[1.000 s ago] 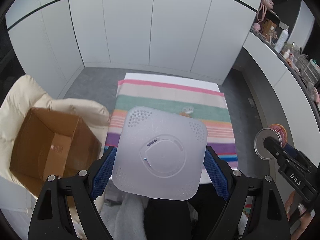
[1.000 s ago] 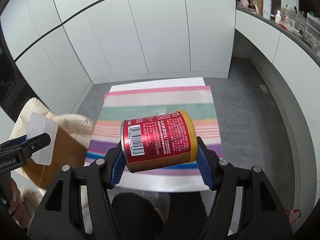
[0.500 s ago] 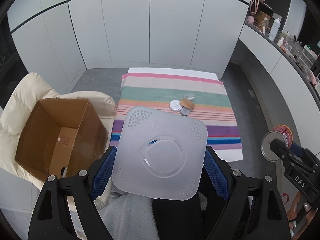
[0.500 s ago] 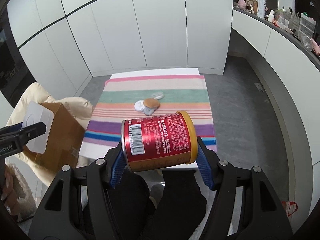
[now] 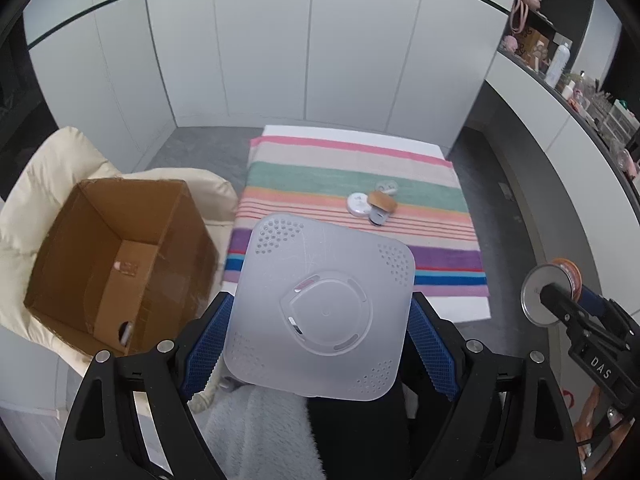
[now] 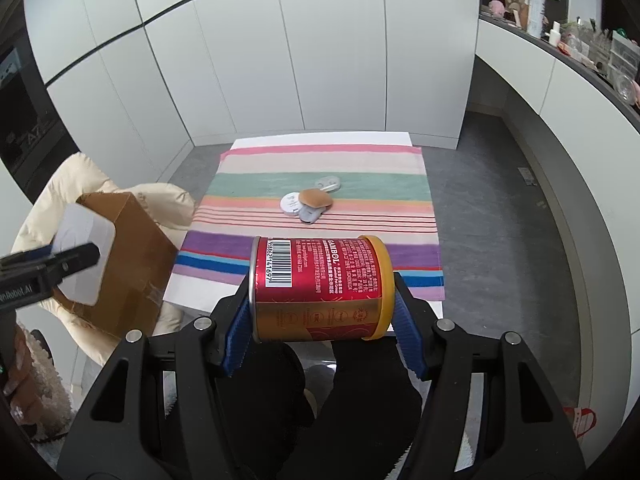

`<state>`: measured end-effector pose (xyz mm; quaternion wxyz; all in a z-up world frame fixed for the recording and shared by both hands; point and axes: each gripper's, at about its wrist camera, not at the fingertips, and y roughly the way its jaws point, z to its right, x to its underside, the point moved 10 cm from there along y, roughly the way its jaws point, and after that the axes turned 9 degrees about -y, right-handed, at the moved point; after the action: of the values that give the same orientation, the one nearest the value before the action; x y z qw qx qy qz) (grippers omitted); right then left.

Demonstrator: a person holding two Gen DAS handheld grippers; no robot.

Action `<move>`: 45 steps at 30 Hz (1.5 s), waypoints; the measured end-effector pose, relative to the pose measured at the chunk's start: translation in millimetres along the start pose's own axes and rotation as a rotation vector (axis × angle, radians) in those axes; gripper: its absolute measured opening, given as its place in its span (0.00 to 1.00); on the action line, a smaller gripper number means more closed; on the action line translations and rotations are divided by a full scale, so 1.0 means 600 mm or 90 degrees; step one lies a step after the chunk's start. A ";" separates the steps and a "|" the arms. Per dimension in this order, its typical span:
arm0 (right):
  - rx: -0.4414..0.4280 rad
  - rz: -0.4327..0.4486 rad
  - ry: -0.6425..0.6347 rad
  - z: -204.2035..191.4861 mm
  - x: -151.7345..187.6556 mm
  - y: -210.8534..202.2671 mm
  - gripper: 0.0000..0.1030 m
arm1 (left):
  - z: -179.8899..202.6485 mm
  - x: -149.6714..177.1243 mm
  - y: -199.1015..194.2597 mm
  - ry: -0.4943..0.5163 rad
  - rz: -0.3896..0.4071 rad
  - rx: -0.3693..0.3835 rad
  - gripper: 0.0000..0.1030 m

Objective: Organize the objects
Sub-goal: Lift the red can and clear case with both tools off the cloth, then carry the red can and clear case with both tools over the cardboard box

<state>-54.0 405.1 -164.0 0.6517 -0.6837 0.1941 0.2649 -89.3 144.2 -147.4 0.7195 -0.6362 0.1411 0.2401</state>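
At lower centre of each view, the left claw (image 5: 320,340) is clamped on a white lid (image 5: 320,312) and the right claw (image 6: 320,312) on a red can (image 6: 318,288), both drawn back from the striped cloth (image 5: 360,176) toward the cardboard box (image 5: 116,264) at left, probably their destination.

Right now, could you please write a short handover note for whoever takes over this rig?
Left gripper: shut on the square white plastic lid, held in the air beside the cardboard box.
Right gripper: shut on the red Gambol can, lying sideways between the pads.
On the striped cloth: a round white tin, a tan disc and two small grey pieces.
Done: lid and can are picked up.
Left: place both, then clear the small items; the box looks the likely destination.
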 end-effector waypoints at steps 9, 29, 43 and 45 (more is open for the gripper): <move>-0.020 -0.016 -0.048 -0.057 -0.015 0.024 0.62 | -0.061 -0.008 0.010 -0.039 -0.001 -0.021 0.84; -0.166 -0.033 -0.227 -0.358 -0.040 0.092 0.62 | -0.367 0.076 -0.022 -0.235 -0.028 -0.128 0.84; -0.288 -0.061 -0.369 -0.604 0.002 0.103 0.62 | -0.540 0.145 -0.077 -0.354 -0.014 -0.193 0.84; -0.302 -0.067 -0.387 -0.633 0.012 0.106 0.62 | -0.552 0.148 -0.076 -0.362 -0.014 -0.195 0.84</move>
<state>-45.9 23.5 -214.4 0.5161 -0.7146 -0.1100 0.4593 43.6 -170.0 -203.6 0.6287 -0.6460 -0.1099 0.4188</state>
